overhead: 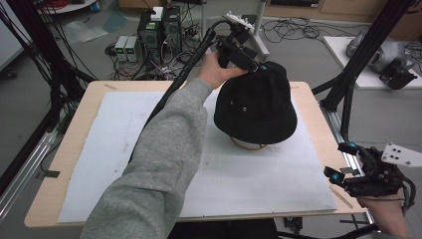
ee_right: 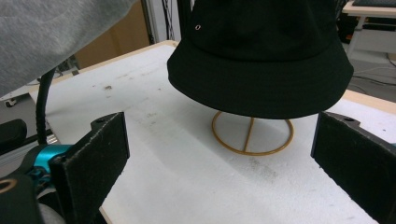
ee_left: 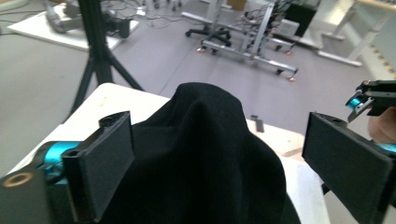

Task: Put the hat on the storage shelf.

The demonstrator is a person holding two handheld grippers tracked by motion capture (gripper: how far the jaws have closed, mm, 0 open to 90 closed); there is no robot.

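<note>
- High view: the black hat (overhead: 256, 102) sits on a wire stand (overhead: 250, 145) toward the far right of the white mat (overhead: 124, 149) on the bench (overhead: 74, 124). The left hand-held gripper (overhead: 244, 62) is at the hat's crown; the right hand-held gripper (overhead: 343, 162) waits off the bench's right edge, jaws apart. There is open mat on the left and in front.
- Left gripper view: its jaws stand apart on either side of the crown (ee_left: 205, 140), nothing clamped. If it pinches only loose cloth, the hat may slip, or a lift could drag the stand over.
- Right gripper view: jaws wide apart, facing the brim (ee_right: 261, 88) and the stand's ring (ee_right: 252, 133). The brim overhangs the ring, so a low approach could knock the stand.
</note>
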